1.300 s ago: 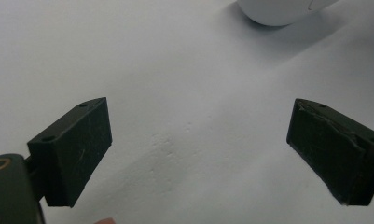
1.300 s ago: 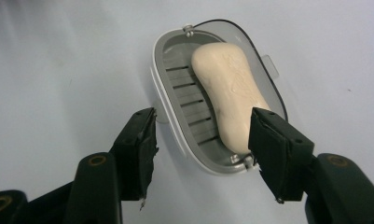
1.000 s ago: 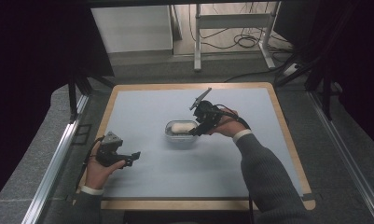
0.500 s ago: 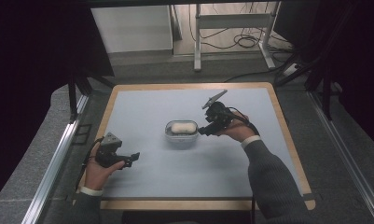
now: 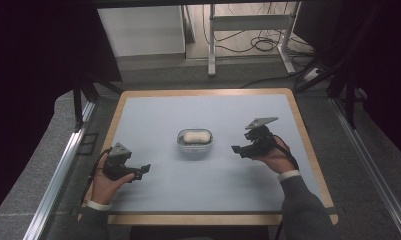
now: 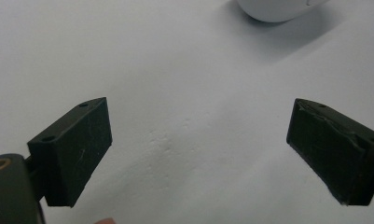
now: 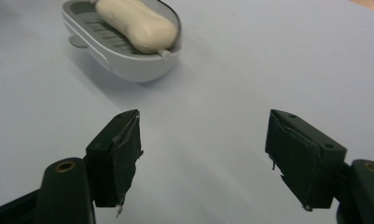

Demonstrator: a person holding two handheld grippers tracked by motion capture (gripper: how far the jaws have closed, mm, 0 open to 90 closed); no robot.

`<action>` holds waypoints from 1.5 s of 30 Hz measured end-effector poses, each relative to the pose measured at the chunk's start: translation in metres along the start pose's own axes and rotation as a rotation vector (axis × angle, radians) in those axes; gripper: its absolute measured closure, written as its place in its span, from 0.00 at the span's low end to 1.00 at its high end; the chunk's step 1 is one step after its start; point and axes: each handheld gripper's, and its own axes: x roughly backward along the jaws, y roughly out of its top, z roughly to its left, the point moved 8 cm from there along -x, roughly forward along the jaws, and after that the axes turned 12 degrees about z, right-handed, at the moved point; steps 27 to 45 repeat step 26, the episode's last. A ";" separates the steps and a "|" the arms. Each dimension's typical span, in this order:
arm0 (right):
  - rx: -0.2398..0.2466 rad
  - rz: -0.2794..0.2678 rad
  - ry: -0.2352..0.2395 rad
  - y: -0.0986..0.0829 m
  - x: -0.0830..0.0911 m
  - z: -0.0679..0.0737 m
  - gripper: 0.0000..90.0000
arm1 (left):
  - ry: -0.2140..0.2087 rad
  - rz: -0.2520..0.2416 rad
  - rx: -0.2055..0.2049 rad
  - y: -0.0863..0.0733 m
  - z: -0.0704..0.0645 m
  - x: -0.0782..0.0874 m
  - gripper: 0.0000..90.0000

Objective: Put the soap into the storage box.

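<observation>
The soap dish (image 7: pixel 124 46) — a cream bar (image 7: pixel 137 24) inside — sits ahead-left of the right claw (image 7: pixel 203 158), apart; both it and the left claw (image 6: pixel 198 149) gape wide, empty.

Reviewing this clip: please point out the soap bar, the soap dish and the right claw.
soap bar (image 7: pixel 137 24), right gripper view, top of the cream bar.
soap dish (image 7: pixel 124 65), right gripper view, near outer wall.
right claw (image 5: pixel 241 149), high view, between its open fingertips.
</observation>
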 end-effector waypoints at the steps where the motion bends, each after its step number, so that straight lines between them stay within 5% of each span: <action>1: -0.030 -0.027 -0.005 -0.010 0.004 -0.004 0.28 | 0.000 0.002 0.000 0.000 0.000 0.000 0.08; 9: -0.148 -0.109 -0.030 -0.050 0.013 -0.020 0.28 | 0.003 0.005 0.000 0.000 -0.001 -0.001 0.08; 16: -0.197 -0.188 -0.036 -0.061 0.020 -0.026 0.27 | 0.008 0.008 0.000 0.000 -0.001 -0.003 0.08; 45: -0.217 -0.202 -0.049 -0.067 0.016 -0.029 0.25 | 0.013 0.015 -0.004 -0.001 -0.003 -0.006 0.08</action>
